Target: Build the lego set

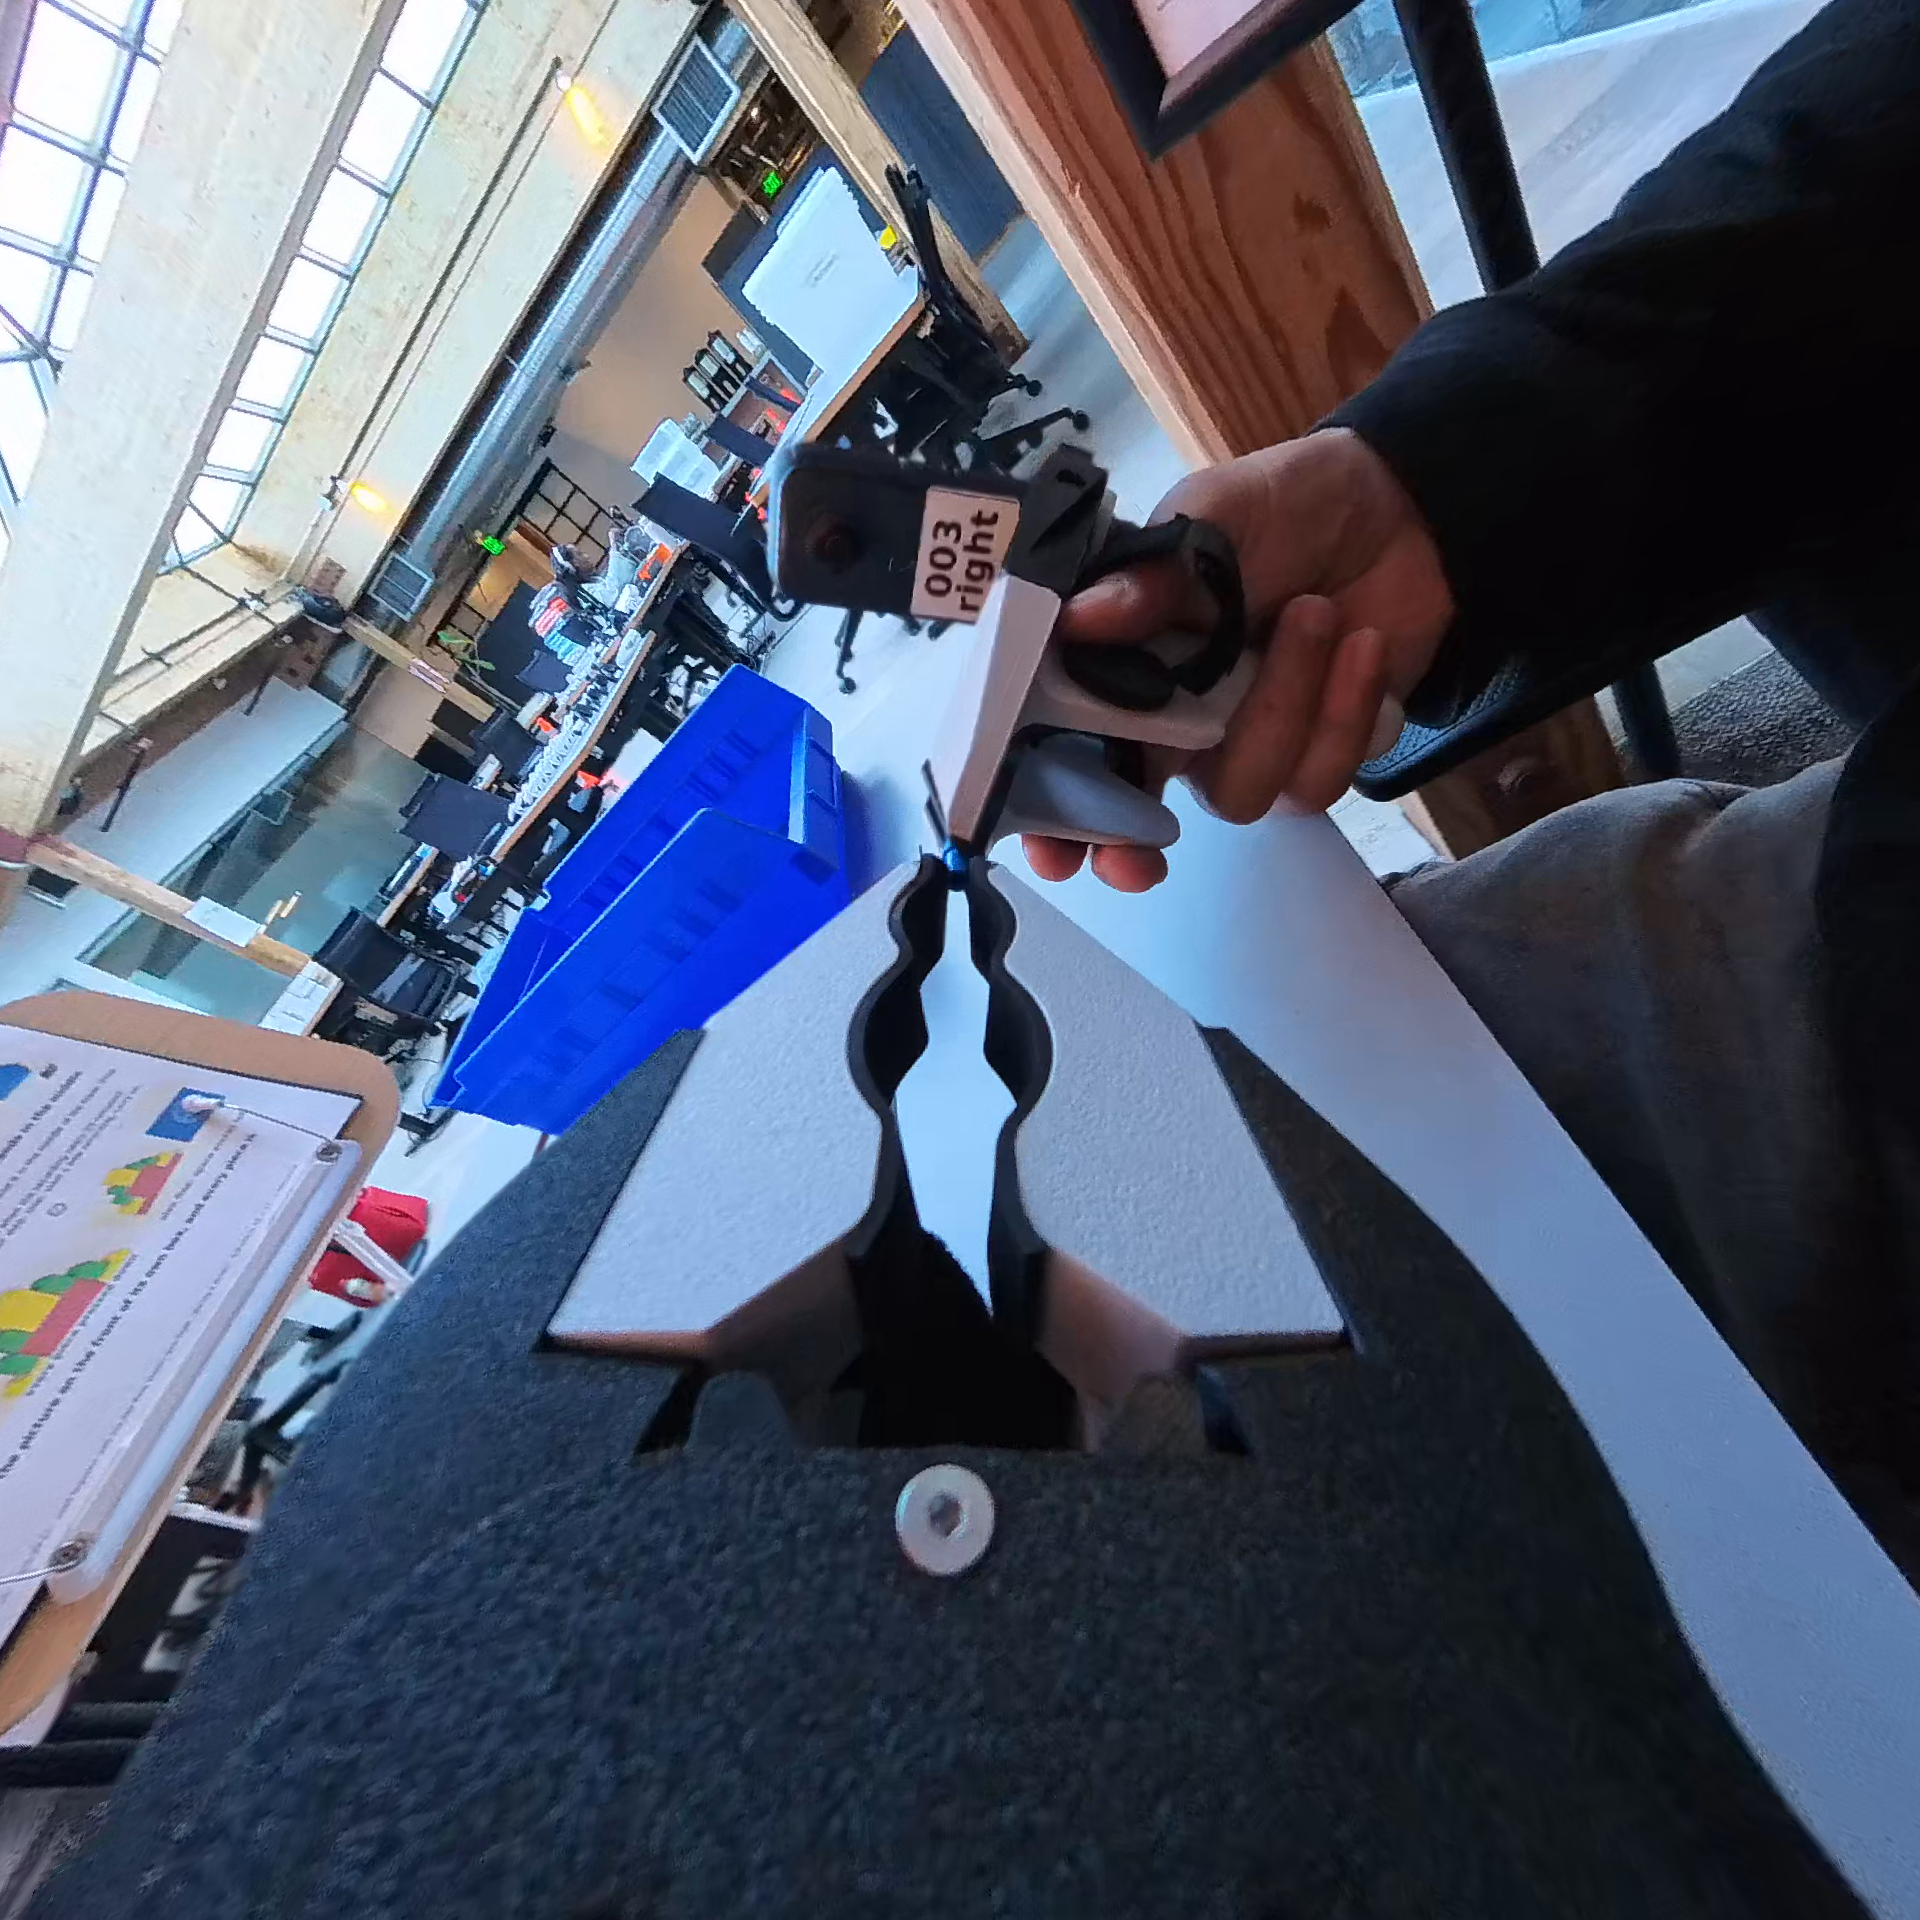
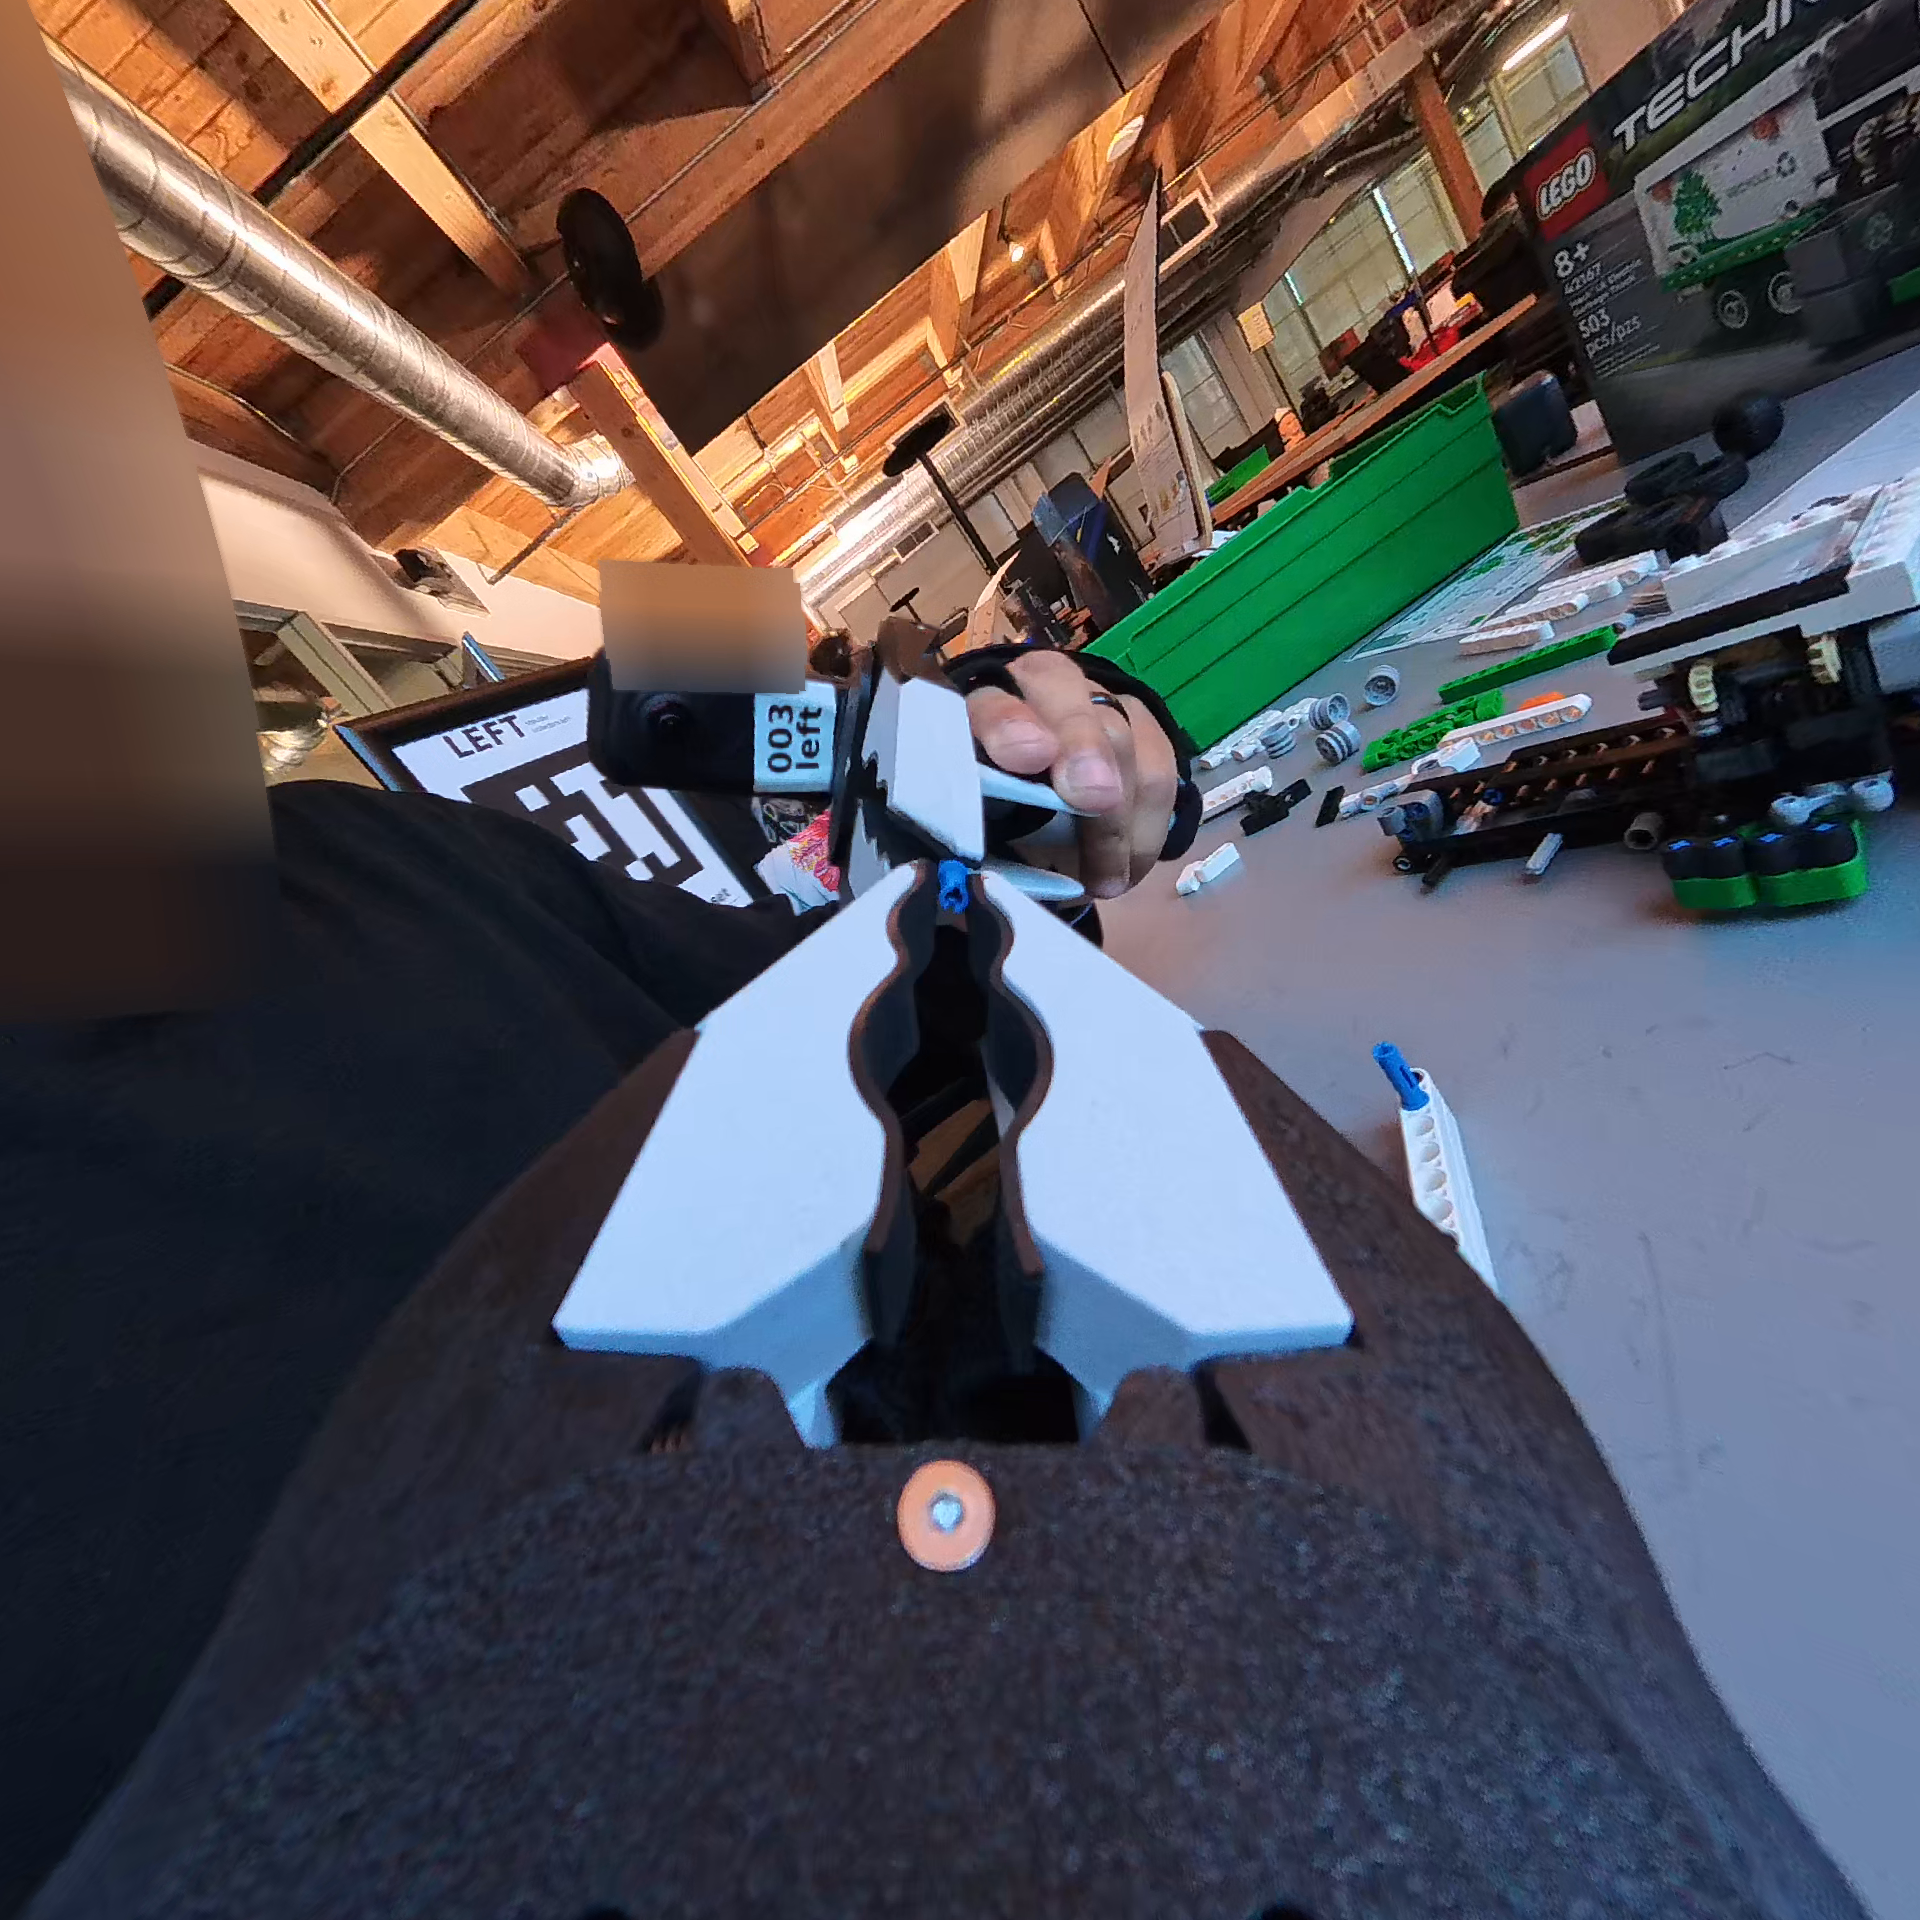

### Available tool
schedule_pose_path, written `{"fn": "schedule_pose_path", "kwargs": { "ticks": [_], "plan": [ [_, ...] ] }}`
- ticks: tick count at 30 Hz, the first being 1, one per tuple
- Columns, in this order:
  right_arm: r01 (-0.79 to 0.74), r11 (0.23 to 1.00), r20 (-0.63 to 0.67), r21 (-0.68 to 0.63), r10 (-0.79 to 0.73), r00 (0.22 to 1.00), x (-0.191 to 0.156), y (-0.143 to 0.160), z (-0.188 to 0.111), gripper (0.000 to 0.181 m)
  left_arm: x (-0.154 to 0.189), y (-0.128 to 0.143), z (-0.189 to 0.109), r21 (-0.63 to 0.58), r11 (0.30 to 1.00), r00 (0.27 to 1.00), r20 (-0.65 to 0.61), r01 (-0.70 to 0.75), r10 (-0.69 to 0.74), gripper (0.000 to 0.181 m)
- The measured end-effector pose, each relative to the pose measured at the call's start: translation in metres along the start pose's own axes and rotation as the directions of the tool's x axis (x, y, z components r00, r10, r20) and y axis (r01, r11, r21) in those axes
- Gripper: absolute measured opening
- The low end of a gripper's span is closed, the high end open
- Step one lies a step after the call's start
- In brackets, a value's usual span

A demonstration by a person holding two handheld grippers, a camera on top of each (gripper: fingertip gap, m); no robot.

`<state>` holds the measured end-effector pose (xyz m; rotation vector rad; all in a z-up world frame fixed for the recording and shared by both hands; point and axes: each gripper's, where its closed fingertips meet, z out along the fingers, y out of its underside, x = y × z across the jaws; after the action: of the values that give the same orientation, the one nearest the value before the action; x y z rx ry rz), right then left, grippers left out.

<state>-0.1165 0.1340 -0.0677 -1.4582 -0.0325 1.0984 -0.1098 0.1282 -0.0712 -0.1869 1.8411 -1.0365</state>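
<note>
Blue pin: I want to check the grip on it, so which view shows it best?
The right wrist view. There the blue pin shows its ridged body at the right gripper tips, facing the left gripper. The left wrist view shows only a blue speck at its fingertips.

Table right side: loose lego parts (image 2: 1382,748) and truck frame (image 2: 1714,748) are crowding it.
Near strip: white beam (image 2: 1444,1174) is lying alone.

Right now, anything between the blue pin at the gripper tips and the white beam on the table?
Nothing visible. The blue pin sits at the tips of the right gripper, with the left gripper meeting it tip to tip. The white beam lies apart, on bare grey table.
</note>
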Motion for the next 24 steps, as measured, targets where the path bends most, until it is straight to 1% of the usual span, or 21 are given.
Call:
{"fn": "schedule_pose_path", "kwargs": {
  "ticks": [3,9,12,14,15,16,17,18,19,20,21,22,23,24],
  "plan": [
    [-0.024,1.000,0.029,0.001,0.024,0.999,-0.003,0.001,0.000,0.004,0.002,-0.002,-0.001,0.003,0.999,0.999,0.000,-0.035,0.035,0.002],
    [-0.034,0.999,0.032,-0.006,0.034,0.999,-0.003,0.002,0.000,0.003,0.002,-0.001,-0.001,0.004,0.997,0.997,0.008,-0.071,0.071,0.002],
    [0.023,0.999,-0.027,-0.022,-0.024,0.999,0.003,0.003,-0.002,0.003,0.003,0.005,0.001,-0.025,0.999,0.999,0.015,-0.030,0.031,0.004],
    [0.068,0.996,-0.087,-0.051,-0.072,0.994,0.008,0.004,-0.006,0.003,0.005,0.011,0.001,-0.061,0.997,0.999,-0.003,0.049,-0.050,0.008],
    [0.095,0.993,-0.132,-0.072,-0.103,0.986,0.013,0.003,-0.011,0.003,0.008,0.017,0.000,-0.085,0.992,0.994,-0.034,0.098,-0.101,0.011],
    [0.137,0.985,-0.197,-0.106,-0.156,0.968,0.020,0.002,-0.018,0.003,0.011,0.029,0.000,-0.134,0.977,0.982,-0.064,0.167,-0.177,0.020],
    [0.191,0.969,-0.270,-0.159,-0.229,0.935,0.028,0.002,-0.026,0.003,0.012,0.045,-0.001,-0.197,0.947,0.959,-0.074,0.254,-0.272,0.029],
    [0.251,0.940,-0.337,-0.233,-0.320,0.885,0.036,0.004,-0.035,0.003,0.015,0.058,-0.002,-0.247,0.906,0.921,-0.096,0.345,-0.377,0.041],
    [0.301,0.898,-0.390,-0.322,-0.415,0.822,0.045,0.008,-0.043,0.003,0.020,0.069,-0.003,-0.286,0.855,0.868,-0.126,0.433,-0.481,0.047],
    [0.327,0.852,-0.421,-0.410,-0.494,0.761,0.052,0.013,-0.050,0.003,0.021,0.080,-0.003,-0.326,0.800,0.815,-0.128,0.504,-0.565,0.046],
    [0.341,0.808,-0.424,-0.482,-0.555,0.716,0.057,0.019,-0.055,0.003,0.023,0.088,-0.002,-0.355,0.757,0.768,-0.143,0.548,-0.624,0.046],
    [0.353,0.778,-0.415,-0.520,-0.592,0.691,0.058,0.023,-0.055,0.003,0.027,0.094,-0.001,-0.380,0.731,0.734,-0.172,0.566,-0.658,0.044],
    [0.355,0.761,-0.411,-0.543,-0.610,0.678,0.059,0.025,-0.055,0.003,0.029,0.101,0.002,-0.411,0.721,0.727,-0.177,0.559,-0.664,0.042],
    [0.350,0.751,-0.409,-0.561,-0.618,0.671,0.061,0.027,-0.054,0.003,0.031,0.107,0.006,-0.433,0.727,0.738,-0.184,0.532,-0.649,0.040]
  ]
}}
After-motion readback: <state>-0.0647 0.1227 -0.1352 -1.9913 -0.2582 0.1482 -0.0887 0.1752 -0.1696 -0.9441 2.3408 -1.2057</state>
